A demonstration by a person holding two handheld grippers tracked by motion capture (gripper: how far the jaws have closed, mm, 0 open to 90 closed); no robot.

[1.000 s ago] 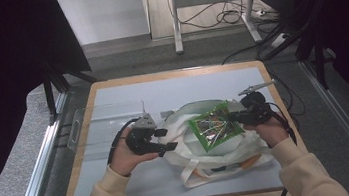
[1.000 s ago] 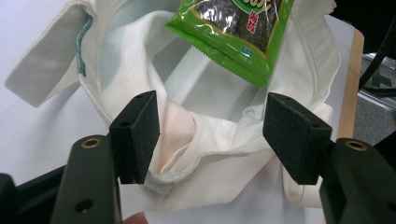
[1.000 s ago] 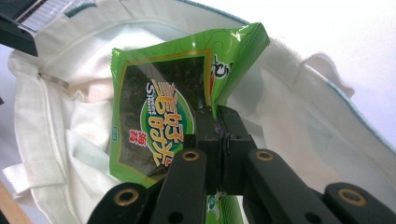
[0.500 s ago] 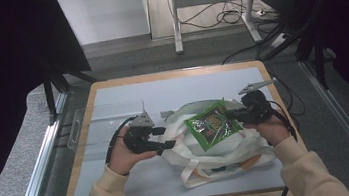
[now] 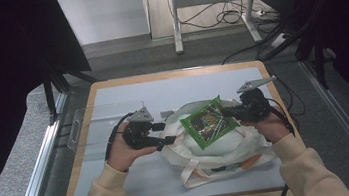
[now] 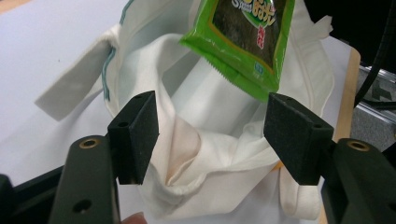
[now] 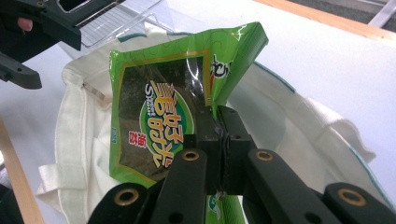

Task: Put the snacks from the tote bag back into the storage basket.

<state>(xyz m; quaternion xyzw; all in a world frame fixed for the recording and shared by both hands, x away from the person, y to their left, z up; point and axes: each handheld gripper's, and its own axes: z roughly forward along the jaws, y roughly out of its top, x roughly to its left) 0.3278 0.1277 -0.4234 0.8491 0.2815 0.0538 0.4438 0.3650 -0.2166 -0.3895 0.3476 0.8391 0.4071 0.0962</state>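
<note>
Packet (image 5: 209, 124) of green snack tilted over white bag (image 5: 229, 146), gripped edgewise in right gripper (image 5: 230, 113) jaws; left gripper (image 5: 167, 133) jaws wide, empty.

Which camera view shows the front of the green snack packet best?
The right gripper view: the green snack packet faces it, near, label readable. The left gripper view cuts off its top; the high view shows it small.

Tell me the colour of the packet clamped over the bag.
Bright green packet with a dark panel framed in yellow; the right gripper view shows it best.
</note>
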